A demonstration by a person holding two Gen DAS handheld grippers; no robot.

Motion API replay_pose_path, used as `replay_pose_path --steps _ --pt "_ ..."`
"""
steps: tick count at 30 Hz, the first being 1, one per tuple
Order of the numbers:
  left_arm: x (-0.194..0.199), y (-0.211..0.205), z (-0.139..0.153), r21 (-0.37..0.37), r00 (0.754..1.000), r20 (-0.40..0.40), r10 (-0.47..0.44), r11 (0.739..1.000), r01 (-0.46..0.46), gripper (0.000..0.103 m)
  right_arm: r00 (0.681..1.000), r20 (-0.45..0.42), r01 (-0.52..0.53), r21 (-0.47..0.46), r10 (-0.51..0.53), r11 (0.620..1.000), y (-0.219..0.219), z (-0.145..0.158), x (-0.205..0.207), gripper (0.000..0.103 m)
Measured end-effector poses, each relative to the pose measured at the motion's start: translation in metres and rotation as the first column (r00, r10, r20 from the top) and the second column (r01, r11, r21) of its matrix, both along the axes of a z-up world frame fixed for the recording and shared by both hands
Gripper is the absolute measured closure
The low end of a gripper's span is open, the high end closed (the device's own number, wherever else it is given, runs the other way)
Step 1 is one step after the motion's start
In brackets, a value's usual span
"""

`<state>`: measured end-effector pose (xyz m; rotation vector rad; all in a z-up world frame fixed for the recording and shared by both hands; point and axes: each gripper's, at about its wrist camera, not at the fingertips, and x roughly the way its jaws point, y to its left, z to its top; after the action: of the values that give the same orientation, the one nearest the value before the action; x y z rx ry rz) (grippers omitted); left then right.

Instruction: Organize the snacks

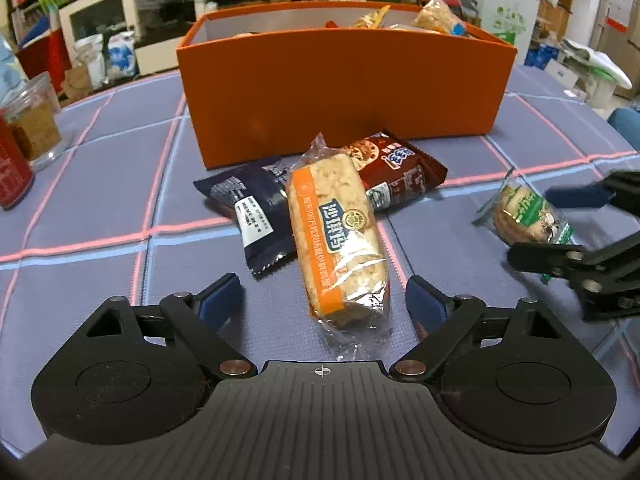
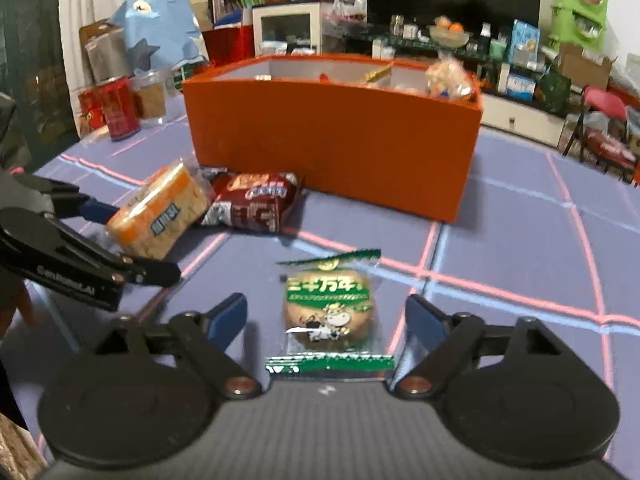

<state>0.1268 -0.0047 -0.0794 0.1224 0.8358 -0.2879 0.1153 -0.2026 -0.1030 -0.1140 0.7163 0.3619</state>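
A long rice-cake snack in an orange wrapper (image 1: 336,236) lies on the tablecloth between the fingers of my left gripper (image 1: 324,304), which is open with gaps on both sides. A round cookie in a green packet (image 2: 330,316) lies between the fingers of my right gripper (image 2: 326,318), also open and not touching it. Behind the orange snack rest a dark blue packet (image 1: 252,208) and a brown cookie packet (image 1: 396,172). The orange box (image 1: 344,96) stands further back with several snacks inside. Each gripper shows in the other's view: the right gripper (image 1: 534,226), the left gripper (image 2: 136,240).
The table wears a blue cloth with pink grid lines (image 1: 100,184). A glass jar (image 1: 32,124) and a red can (image 1: 12,176) stand at the far left edge. Cluttered shelves and furniture fill the room behind the box.
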Motion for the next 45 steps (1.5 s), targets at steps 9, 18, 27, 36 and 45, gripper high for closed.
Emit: replay_pose_path --steps 9,18,27,36,45 --pt "-0.012 0.023 0.026 -0.16 0.997 0.035 -0.064 0.985 0.068 0.095 0.999 0.034 0.038 0.142 -0.043 0.989 -0.023 0.023 -0.014 0.051" --pt "0.052 0.018 0.106 -0.243 0.987 0.162 -0.019 0.968 0.059 0.094 0.962 0.254 0.04 0.243 -0.103 0.969 -0.029 0.113 0.05 0.051" --pt "0.177 0.019 0.105 -0.372 0.99 0.131 0.055 0.928 -0.002 0.088 0.976 0.2 0.061 0.142 -0.089 0.988 -0.002 0.086 0.17 0.05" --pt "0.148 0.036 0.119 -0.41 0.971 0.208 0.12 0.912 -0.024 0.037 0.957 0.261 0.062 0.231 -0.123 0.971 -0.018 0.104 0.142 0.012" --pt "0.036 0.053 0.072 -0.353 0.986 0.113 0.123 0.933 -0.077 0.017 0.961 0.168 0.148 0.363 -0.221 0.92 -0.052 0.089 0.051 0.01"
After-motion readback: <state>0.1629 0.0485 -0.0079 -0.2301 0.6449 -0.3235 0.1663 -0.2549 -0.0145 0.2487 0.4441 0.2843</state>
